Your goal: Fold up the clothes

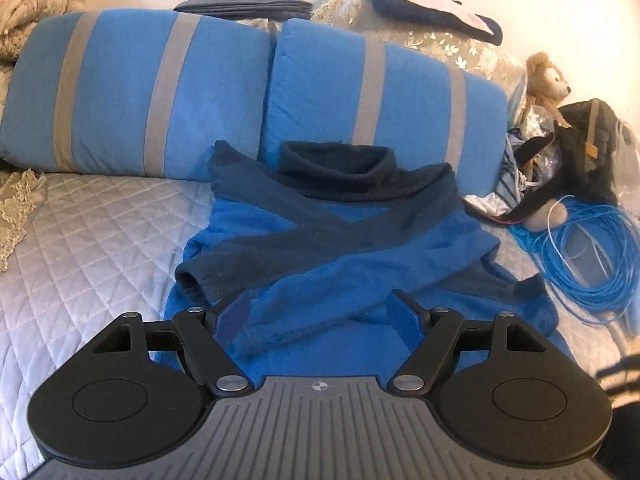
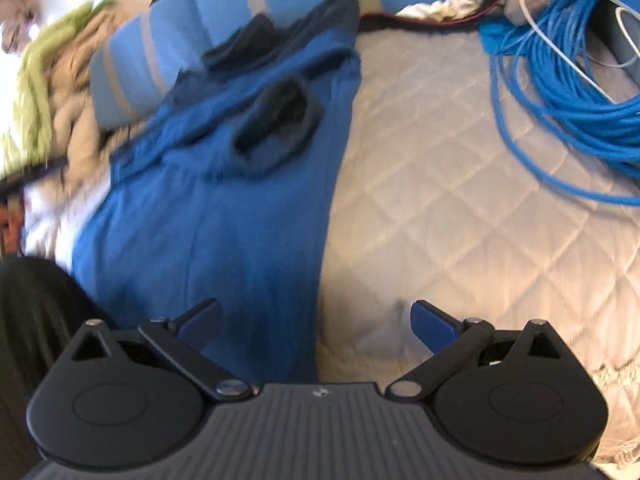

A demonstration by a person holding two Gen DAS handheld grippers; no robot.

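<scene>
Both views are brightly and evenly lit, daylight in character. In the right wrist view the quilted cover (image 2: 460,200) ahead and to the right of the tongs carries a warm glow. Motion blur smears that view, worst far left of the tongs; the left wrist view is sharp. Fisheye bending curves both edges, with dark vignetted corners.

open right tool (image 2: 316,326) straddles blue sweater (image 2: 224,216) edge.
</scene>
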